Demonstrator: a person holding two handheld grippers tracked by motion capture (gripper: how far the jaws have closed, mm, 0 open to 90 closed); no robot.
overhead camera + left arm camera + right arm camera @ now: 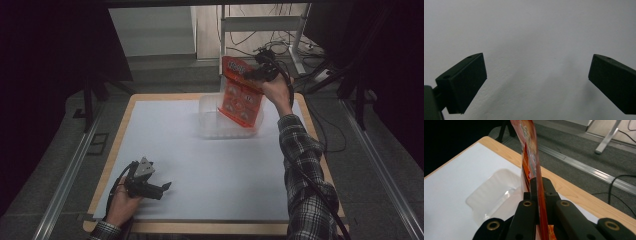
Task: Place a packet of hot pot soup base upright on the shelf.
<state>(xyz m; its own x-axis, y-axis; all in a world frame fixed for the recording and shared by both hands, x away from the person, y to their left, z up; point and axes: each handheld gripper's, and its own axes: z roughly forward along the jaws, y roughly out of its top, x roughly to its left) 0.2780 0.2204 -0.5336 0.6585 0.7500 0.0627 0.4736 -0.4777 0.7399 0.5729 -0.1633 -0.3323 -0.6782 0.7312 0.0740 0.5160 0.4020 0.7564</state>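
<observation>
Two grippers over white table [200, 165]: right [537, 192] pinching orange packet [241, 92], left [536, 72] spread, apparently low.

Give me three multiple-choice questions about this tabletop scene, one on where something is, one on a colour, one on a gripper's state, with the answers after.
1. Where is the clear plastic tub?
A. at the table's far side, right of centre
B. beside the left gripper
C. on the floor

2. What is the main colour of the snack packet?
A. blue
B. orange-red
C. green

3. How does the left gripper stand?
A. shut on the packet
B. shut on nothing
C. open, holding nothing

Answers:
1. A: the high view shows the tub at the far edge of the white table cover, away from the left gripper.
2. B: both the high view and the right gripper view show orange-red print; the right gripper is clamped on it above the tub.
3. C: its fingers stand wide apart over bare white surface.
</observation>
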